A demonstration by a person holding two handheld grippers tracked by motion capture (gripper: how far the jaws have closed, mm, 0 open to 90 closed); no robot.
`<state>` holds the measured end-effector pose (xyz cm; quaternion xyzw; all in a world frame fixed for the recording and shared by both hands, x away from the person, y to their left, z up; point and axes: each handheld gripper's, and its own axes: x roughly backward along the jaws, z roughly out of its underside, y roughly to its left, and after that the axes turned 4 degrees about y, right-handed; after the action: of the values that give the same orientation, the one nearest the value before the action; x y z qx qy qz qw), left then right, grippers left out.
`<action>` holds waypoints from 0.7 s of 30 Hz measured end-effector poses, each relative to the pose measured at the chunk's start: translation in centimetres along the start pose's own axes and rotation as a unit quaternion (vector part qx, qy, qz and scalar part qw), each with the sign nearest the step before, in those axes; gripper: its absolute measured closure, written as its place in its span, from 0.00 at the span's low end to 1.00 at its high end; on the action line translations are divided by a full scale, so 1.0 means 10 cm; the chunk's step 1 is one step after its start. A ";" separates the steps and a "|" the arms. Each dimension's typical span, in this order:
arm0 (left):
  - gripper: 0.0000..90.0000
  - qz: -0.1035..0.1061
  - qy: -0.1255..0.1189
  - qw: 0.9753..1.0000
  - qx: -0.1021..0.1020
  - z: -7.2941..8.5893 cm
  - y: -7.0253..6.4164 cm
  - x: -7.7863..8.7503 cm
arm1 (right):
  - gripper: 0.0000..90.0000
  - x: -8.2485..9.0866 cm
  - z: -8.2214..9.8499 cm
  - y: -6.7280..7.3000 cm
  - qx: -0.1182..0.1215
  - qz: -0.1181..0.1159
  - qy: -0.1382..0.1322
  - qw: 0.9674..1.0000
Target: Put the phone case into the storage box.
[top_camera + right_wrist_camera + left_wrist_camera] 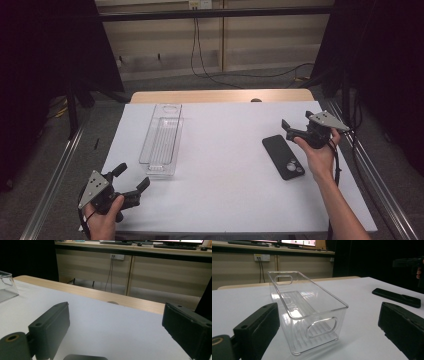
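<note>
High view: left claw (pixel 131 177) at lower left, jaws wide and empty; right claw (pixel 296 124) at right of frame, jaws wide and empty, just above the black phone (pixel 283 156) lying on the white bench (pixel 225 170). A clear plastic bin (pixel 162 140) stands left of centre. Left gripper view adds the bin's oval handle cut-outs; right gripper view adds wall sockets (pixel 117 256). No writing is legible.

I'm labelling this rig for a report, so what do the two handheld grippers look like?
Both the left gripper and right gripper are matte black, each topped by a grey three-cornered plate with small holes. Their fingers are chunky rectangular blocks. A black cable trails from each. Forearms are bare, no sleeves.
</note>
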<state>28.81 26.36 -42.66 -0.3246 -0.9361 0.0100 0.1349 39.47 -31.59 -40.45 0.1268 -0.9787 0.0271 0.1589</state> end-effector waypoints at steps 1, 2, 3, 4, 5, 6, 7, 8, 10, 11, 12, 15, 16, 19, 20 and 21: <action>0.04 0.000 -0.001 1.000 0.000 0.00 0.00 0.00 | 0.17 -0.04 0.02 -0.02 -0.002 -0.005 0.000 1.000; 0.04 0.000 -0.001 1.000 -0.001 0.00 0.00 0.00 | 0.17 -0.04 0.02 -0.02 -0.002 -0.005 0.000 1.000; 0.04 -0.001 -0.001 1.000 -0.001 0.00 0.01 0.00 | 0.20 -0.05 0.02 -0.03 0.001 -0.006 0.004 1.000; 0.04 -0.002 -0.001 1.000 0.001 0.00 0.01 0.00 | 0.21 -0.07 0.03 -0.03 0.004 -0.006 0.008 1.000; 0.04 -0.002 -0.001 1.000 0.001 0.00 0.01 0.00 | 0.26 -0.09 0.04 -0.03 0.003 -0.009 0.016 1.000; 0.04 -0.002 -0.001 1.000 0.001 0.00 0.01 0.00 | 0.29 -0.10 0.04 -0.03 0.005 -0.011 0.026 1.000; 0.04 -0.001 -0.001 1.000 0.002 0.00 0.01 0.00 | 0.29 -0.10 0.04 -0.03 0.005 -0.011 0.026 1.000; 0.04 -0.001 -0.001 1.000 0.002 0.00 0.01 0.00 | 0.32 -0.11 0.03 -0.03 0.010 -0.013 0.041 0.999; 0.04 -0.002 -0.001 1.000 0.002 0.00 0.01 0.00 | 0.40 -0.12 0.01 -0.04 0.007 -0.018 0.045 0.999; 0.04 -0.002 -0.001 1.000 0.002 0.00 0.01 0.00 | 0.43 -0.12 0.00 -0.04 0.008 -0.023 0.050 0.998; 0.04 -0.002 -0.001 1.000 0.003 0.00 0.02 0.00 | 0.46 -0.12 -0.01 -0.05 0.007 -0.025 0.053 0.998; 0.04 -0.003 -0.002 1.000 0.004 0.00 0.02 0.00 | 0.52 -0.11 -0.02 -0.07 0.004 -0.032 0.059 0.998; 0.04 -0.003 -0.002 1.000 0.004 0.00 0.02 0.00 | 0.54 -0.11 -0.02 -0.07 0.003 -0.030 0.063 0.998; 0.04 -0.003 -0.003 1.000 0.004 0.00 0.02 0.00 | 0.67 -0.12 -0.02 -0.09 0.002 -0.036 0.078 0.996; 0.04 -0.004 -0.003 1.000 0.005 0.00 0.02 0.00 | 0.75 -0.11 -0.01 -0.11 -0.002 -0.042 0.086 0.995; 0.04 -0.005 -0.003 1.000 0.005 0.00 0.02 0.00 | 0.75 -0.11 -0.01 -0.11 -0.002 -0.042 0.086 0.995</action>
<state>28.96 26.52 -42.67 -0.3195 -0.9380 0.0153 0.1334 40.85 -32.37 -40.68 0.1649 -0.9553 0.0290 0.2438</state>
